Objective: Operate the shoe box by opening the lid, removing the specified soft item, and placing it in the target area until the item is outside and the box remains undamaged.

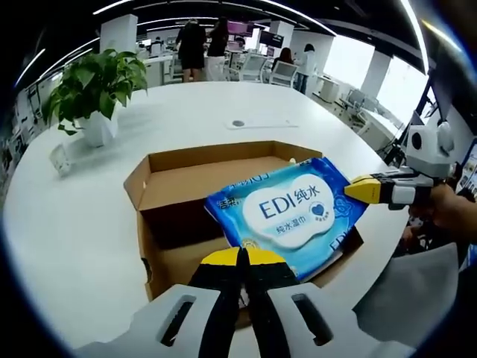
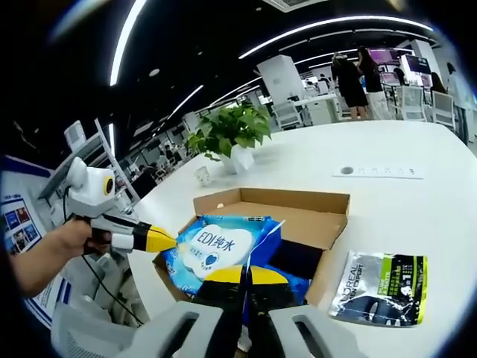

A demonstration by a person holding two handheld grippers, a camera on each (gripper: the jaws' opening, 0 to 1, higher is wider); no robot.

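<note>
I pinch the wipes pack [image 1: 298, 212] over the open shoe box [image 1: 179, 175] with both grippers, left gripper [image 1: 240, 257] and right gripper [image 2: 246, 274], jaws clamped at opposite edges to lift it level; table [image 1: 74, 224] beside awaits.

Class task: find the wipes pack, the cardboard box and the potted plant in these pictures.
wipes pack [image 1: 291, 211], left gripper view, on its white label.
cardboard box [image 2: 287, 201], right gripper view, on its far wall.
potted plant [image 1: 99, 128], left gripper view, on its white pot.

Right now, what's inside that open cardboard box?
A blue EDI wet-wipes pack lies tilted in the cardboard box, held at opposite edges by the left gripper and right gripper. A dark interior shows beside it; whatever is under the pack is covered.
</note>
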